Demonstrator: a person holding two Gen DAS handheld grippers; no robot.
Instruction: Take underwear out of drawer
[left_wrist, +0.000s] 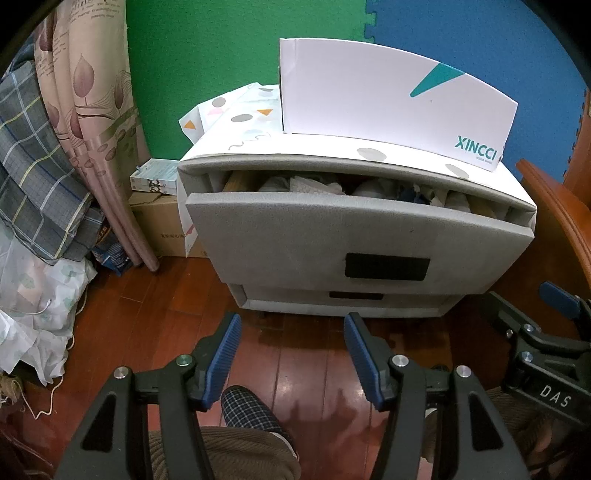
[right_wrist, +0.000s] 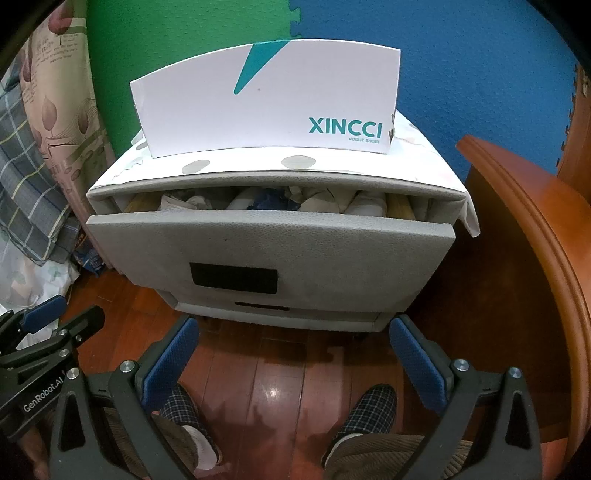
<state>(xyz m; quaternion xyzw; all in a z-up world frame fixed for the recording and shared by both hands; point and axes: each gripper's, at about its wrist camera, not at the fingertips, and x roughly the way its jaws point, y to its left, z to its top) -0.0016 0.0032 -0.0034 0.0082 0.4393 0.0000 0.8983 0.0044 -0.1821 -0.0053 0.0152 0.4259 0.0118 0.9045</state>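
A grey drawer unit stands on the wooden floor. Its top drawer (left_wrist: 354, 236) (right_wrist: 269, 251) is pulled partly out, with a dark rectangular handle recess (left_wrist: 387, 266) (right_wrist: 233, 280). In the gap lie rolled white and dark blue underwear (left_wrist: 317, 186) (right_wrist: 273, 202). My left gripper (left_wrist: 291, 325) is open and empty, held above the floor in front of the unit. My right gripper (right_wrist: 295, 332) is open wide and empty, also short of the drawer front. Each gripper shows at the edge of the other's view (left_wrist: 554, 332) (right_wrist: 44, 332).
A white XINCCI shoe box (left_wrist: 391, 99) (right_wrist: 269, 99) sits on the unit's top. Curtains and a plaid cloth (left_wrist: 40, 166) hang at the left, with cardboard boxes (left_wrist: 159, 225) beside the unit. A wooden furniture edge (right_wrist: 532, 236) curves at the right. The person's slippered feet (right_wrist: 365, 417) are below.
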